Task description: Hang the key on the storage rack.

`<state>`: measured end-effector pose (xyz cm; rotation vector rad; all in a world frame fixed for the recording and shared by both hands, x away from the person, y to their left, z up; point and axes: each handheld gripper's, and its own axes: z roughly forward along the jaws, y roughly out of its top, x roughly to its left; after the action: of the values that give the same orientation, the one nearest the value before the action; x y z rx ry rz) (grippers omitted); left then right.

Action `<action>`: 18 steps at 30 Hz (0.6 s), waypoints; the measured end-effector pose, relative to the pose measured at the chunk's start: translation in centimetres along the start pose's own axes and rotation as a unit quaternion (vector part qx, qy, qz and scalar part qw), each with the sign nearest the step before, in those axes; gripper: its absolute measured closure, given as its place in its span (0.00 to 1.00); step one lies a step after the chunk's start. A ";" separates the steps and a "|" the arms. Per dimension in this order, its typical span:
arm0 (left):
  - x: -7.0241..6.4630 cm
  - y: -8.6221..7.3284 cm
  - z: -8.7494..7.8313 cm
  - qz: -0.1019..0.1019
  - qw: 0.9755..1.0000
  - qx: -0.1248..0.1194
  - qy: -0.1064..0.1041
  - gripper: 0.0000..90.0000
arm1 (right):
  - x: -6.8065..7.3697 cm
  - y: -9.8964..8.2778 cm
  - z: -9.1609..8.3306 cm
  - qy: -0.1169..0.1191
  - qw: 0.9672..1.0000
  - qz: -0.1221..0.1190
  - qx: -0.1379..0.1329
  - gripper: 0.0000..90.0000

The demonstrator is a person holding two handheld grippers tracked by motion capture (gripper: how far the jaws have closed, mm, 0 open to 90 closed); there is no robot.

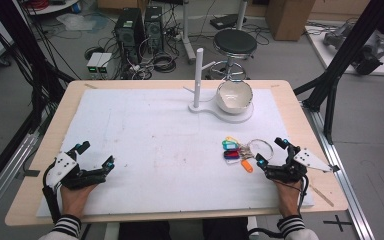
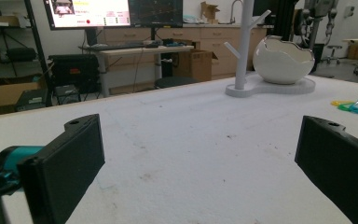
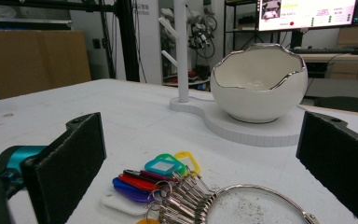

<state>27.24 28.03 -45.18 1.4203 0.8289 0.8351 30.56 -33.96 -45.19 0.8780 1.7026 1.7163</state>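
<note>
Right gripper [image 1: 271,152] sat with jaws wide apart, nothing held; key bunch [image 1: 240,151] lay on white table [image 1: 155,145] just ahead of it, near bowl [image 1: 234,96]; left gripper [image 1: 96,154] also spread, empty, well apart

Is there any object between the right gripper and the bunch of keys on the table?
Nothing visible stands in the way. The right gripper rests with its jaws open just beside the key bunch, and in the right gripper view the keys and their ring lie on the white mat directly between and ahead of the jaws.
</note>
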 end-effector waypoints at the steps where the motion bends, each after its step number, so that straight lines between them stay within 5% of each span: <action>1: 0.0 0.0 0.0 0.000 1.000 -0.001 0.000 0.02 | 0.0 0.0 0.0 0.000 1.000 -0.001 0.000 0.01; 18: 0.1 0.0 0.0 -0.005 1.000 0.002 0.000 0.02 | -0.2 0.2 0.2 -0.011 1.000 0.014 0.014 0.01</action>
<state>27.32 28.13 -45.16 1.4185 0.8385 0.8258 30.84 -33.99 -45.01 0.9340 1.7121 1.6988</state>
